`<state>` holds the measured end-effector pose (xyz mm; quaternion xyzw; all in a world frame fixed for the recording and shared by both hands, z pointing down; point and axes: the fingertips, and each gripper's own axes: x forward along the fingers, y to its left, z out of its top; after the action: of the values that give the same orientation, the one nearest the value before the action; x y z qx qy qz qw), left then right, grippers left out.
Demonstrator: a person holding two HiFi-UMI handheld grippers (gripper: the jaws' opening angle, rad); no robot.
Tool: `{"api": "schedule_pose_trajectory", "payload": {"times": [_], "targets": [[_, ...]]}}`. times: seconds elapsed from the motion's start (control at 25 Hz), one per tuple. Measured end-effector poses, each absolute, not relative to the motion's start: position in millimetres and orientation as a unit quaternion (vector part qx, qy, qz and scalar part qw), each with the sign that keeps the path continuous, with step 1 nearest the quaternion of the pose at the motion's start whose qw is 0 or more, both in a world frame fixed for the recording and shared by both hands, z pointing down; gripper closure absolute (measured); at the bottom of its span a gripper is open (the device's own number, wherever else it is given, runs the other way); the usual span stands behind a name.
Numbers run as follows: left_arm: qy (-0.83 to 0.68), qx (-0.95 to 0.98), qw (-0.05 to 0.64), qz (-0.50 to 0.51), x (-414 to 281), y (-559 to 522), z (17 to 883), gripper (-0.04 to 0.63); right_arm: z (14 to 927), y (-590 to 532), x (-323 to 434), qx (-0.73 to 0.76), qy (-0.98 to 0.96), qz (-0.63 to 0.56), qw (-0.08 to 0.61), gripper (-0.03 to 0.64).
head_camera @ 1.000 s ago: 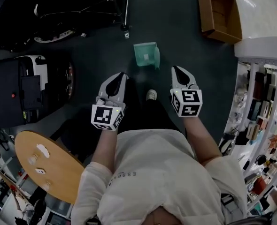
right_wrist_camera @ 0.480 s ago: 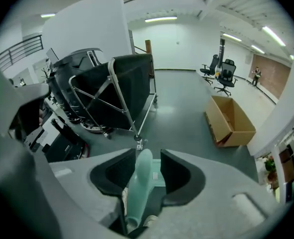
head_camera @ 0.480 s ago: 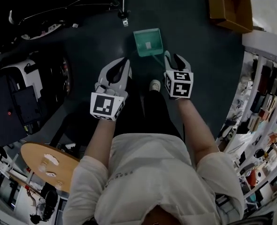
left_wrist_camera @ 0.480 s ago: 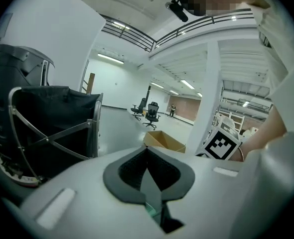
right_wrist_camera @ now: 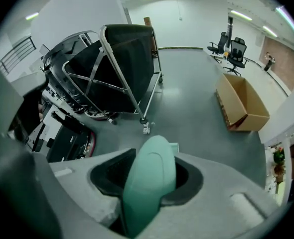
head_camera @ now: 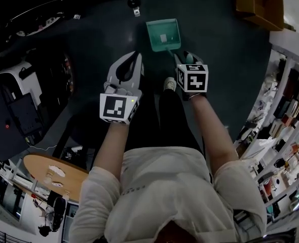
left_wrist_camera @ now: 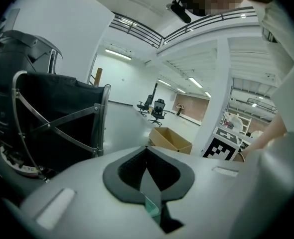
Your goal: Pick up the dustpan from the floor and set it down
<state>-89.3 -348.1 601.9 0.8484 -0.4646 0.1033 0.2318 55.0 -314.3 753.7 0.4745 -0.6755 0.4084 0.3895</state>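
Green dustpan (head_camera: 163,33) is lying flat on the dark floor (head_camera: 215,54), handle (right_wrist_camera: 148,190) pointing back toward the person. Right gripper (head_camera: 183,57) is straddling that handle. Its jaws have just been opening and are standing apart round it, no pinch showing. Left gripper (left_wrist_camera: 147,151) is hanging beside, jaws pressed together, empty. Judgement: pan is grounded; this is fitting either a grasp coming or a release after set-down.

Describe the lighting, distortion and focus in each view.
Head view: dim, the floor nearly black, only the green dustpan stands out; fisheye bend at the edges. Left gripper view: brightly lit, strong barrel curve, mosaic patch at top. Right gripper view: evenly lit, the dustpan's handle looks soft, very close to the lens.
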Motion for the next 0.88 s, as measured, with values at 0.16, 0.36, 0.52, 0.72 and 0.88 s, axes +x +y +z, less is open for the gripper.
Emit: {"api": "schedule_pose_trajectory", "payload": {"times": [0.16,0.36,0.52,0.72,0.88], "targets": [[-0.463,0.848,0.237,0.108,-94.1,-343.0,603.5,0.583,752.8,-309.5,59.1,0.489,-0.664,0.407,0.393,0.619],[-0.456,0.855,0.227,0.104,-89.4,-339.6,586.5,0.583,732.9,-303.6,66.3,0.495,-0.657,0.415,0.389,0.622],[-0.457,0.859,0.212,0.094,-86.9,-333.8,562.2,0.583,699.7,-292.2,70.1,0.495,-0.662,0.412,0.383,0.624],[-0.464,0.862,0.187,0.076,-72.0,-313.0,513.7,0.583,641.8,-265.4,83.2,0.498,-0.679,0.397,0.365,0.624],[-0.464,0.867,0.172,0.057,-51.3,-283.0,474.9,0.583,594.6,-239.0,96.2,0.504,-0.695,0.383,0.342,0.624]]}}
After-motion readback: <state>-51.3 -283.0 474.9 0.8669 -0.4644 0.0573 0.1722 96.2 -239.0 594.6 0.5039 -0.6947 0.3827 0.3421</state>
